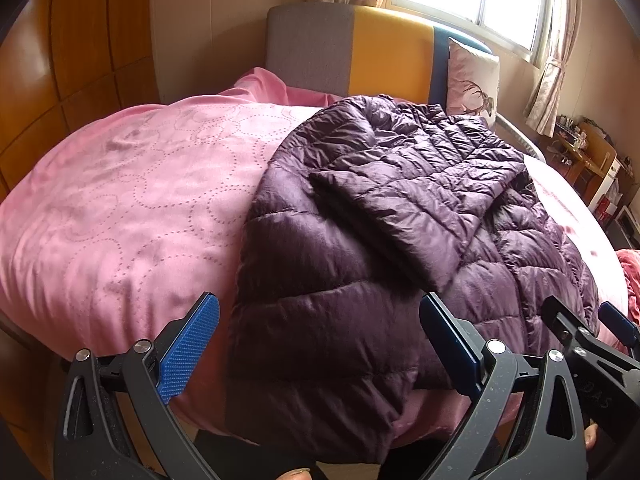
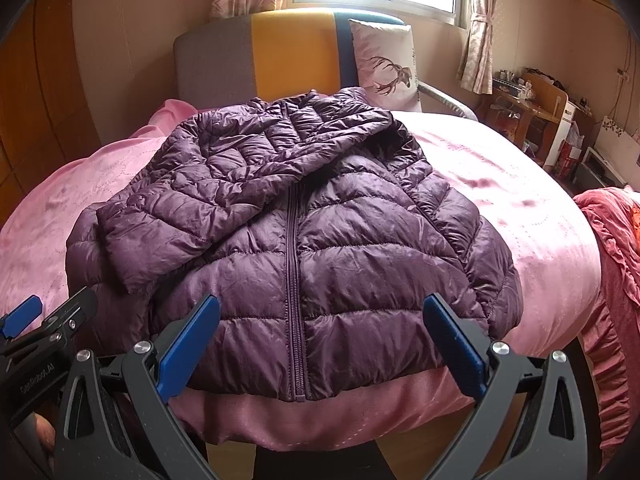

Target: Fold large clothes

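A dark purple quilted puffer jacket [image 2: 312,216] lies front-up on the pink bed [image 2: 520,184], zipper [image 2: 294,280] shut, hem near the bed's front edge. One sleeve [image 2: 192,208] is folded across its chest toward the left. In the left wrist view the jacket [image 1: 360,240] fills the middle and right, with the folded sleeve [image 1: 404,208] on top. My left gripper [image 1: 320,340] stands open over the jacket's left hem corner, holding nothing. My right gripper [image 2: 320,340] stands open above the middle of the hem, also holding nothing. Each gripper shows at the edge of the other's view.
A headboard [image 2: 280,56] in grey, yellow and blue stands at the far end with a deer-print pillow [image 2: 388,64] against it. A wooden wardrobe [image 1: 60,60] lines the left. A wooden desk [image 2: 532,108] with clutter stands far right. A red ruffled blanket [image 2: 616,240] hangs off the bed's right.
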`<state>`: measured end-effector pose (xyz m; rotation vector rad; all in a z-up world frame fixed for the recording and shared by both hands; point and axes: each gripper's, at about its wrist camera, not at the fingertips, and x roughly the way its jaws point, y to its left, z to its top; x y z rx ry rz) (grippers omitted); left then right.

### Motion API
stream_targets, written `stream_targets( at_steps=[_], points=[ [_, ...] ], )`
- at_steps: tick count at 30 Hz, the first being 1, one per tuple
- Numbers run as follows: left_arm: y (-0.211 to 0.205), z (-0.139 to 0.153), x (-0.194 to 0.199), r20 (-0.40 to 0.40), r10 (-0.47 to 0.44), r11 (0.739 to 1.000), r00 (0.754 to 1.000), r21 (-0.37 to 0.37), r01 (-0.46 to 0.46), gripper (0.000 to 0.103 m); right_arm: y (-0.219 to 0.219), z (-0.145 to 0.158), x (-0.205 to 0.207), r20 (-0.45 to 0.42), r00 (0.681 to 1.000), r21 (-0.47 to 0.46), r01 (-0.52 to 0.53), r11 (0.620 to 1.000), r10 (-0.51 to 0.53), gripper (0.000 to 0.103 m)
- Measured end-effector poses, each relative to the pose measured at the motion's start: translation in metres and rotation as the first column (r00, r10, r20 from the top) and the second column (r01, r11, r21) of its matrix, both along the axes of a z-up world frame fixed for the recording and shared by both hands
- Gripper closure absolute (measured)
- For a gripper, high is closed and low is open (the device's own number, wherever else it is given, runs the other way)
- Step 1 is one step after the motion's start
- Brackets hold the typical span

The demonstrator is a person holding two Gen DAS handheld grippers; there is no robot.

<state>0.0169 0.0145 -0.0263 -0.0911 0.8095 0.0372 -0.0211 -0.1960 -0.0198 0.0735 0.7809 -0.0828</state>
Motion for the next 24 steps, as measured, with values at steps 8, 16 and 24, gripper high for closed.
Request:
stream_targets(
  at_steps=[8, 16, 24],
  points=[
    [0.041, -0.011, 0.009, -0.017, 0.091, 0.996, 0.996, 0.021, -0.091, 0.004, 0.019, -0.003, 0.02, 0.004, 0.987, 0.074, -0.162, 0.984, 0.162, 0.006],
    [0.067, -0.017, 0.011, -0.037, 0.152, 0.988, 0.988, 0.041, -0.151, 0.004, 0.075, -0.001, 0.067, 0.005, 0.936, 0.164, -0.348, 0.923, 0.352, 0.013],
    [0.068, -0.019, 0.011, -0.043, 0.131, 0.991, 0.99, 0.025, -0.13, 0.004, 0.111, -0.022, 0.095, -0.054, 0.883, 0.091, -0.461, 0.883, 0.467, 0.077]
  ],
)
